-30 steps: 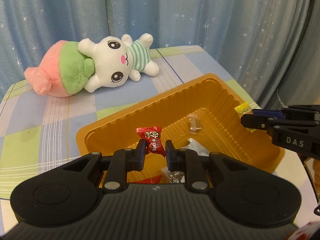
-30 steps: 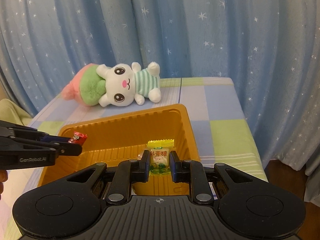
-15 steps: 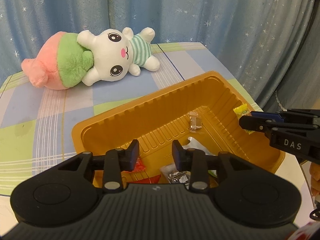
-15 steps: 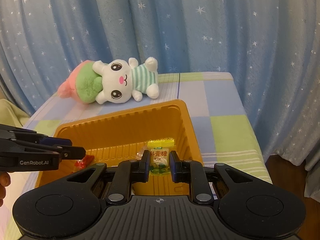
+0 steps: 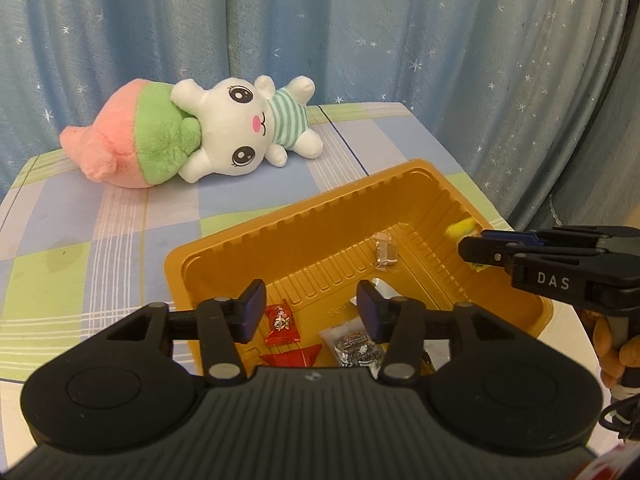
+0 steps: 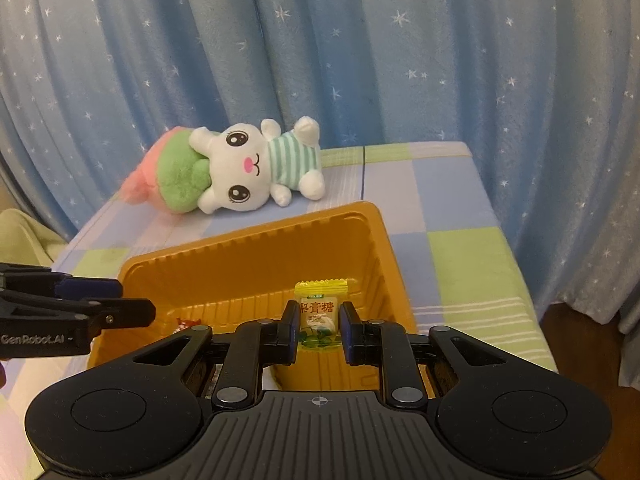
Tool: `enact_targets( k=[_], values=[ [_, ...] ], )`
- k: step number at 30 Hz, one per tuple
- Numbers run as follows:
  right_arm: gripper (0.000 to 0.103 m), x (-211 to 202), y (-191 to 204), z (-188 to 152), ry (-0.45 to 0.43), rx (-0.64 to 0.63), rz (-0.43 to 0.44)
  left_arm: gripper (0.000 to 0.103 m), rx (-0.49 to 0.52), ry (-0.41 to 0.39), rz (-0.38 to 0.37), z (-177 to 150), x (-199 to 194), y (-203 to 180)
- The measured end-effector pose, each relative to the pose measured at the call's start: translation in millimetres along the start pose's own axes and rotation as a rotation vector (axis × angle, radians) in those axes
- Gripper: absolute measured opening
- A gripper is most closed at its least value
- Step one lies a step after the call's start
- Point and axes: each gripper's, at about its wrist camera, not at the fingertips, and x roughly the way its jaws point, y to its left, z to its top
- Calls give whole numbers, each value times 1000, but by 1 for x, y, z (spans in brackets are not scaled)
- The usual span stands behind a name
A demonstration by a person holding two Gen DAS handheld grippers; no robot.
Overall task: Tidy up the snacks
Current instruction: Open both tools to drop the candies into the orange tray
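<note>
An orange plastic tray (image 5: 280,224) (image 6: 248,248) sits on the checked table. My left gripper (image 5: 311,311) is open and empty above the tray's near end; it also shows at the left of the right wrist view (image 6: 132,312). A small red candy packet (image 5: 282,324) lies on the tray floor between its fingers, with another red wrapper (image 5: 290,357), a silver-dark packet (image 5: 354,343) and a clear-wrapped candy (image 5: 385,251) nearby. My right gripper (image 6: 320,326) is shut on a yellow-green candy packet (image 6: 319,310) over the tray's right end; it also shows in the left wrist view (image 5: 472,246).
A plush bunny with a pink and green body (image 5: 208,136) (image 6: 240,172) lies on the table behind the tray. Blue starred curtains (image 5: 320,32) hang close behind and to the right. The table edge (image 6: 532,320) drops off at the right.
My left gripper opened and let go of the red candy packet, which now lies in the tray. The right gripper still holds the yellow-green packet over the tray.
</note>
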Motion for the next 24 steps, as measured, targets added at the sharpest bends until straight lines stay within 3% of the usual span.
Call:
enact_targets(
  k=[1, 2, 3, 7, 12, 24],
  values=[
    [39, -1, 1, 0, -2, 2, -4, 56, 0, 3, 3, -1, -2, 0],
    [55, -3, 2, 0, -10, 6, -7, 60, -1, 2, 7, -1, -5, 0],
    [61, -6, 2, 0, -27, 10, -6, 60, 0, -5, 10, -2, -8, 1],
    [63, -18, 5, 1, -47, 12, -7, 65, -7, -13, 15, -6, -20, 2],
    [77, -35, 7, 0, -77, 27, -15, 71, -20, -34, 11, -11, -38, 3],
    [86, -101, 18, -20, -153, 77, 1, 81, -45, -87, -1, -34, -97, 2]
  ],
)
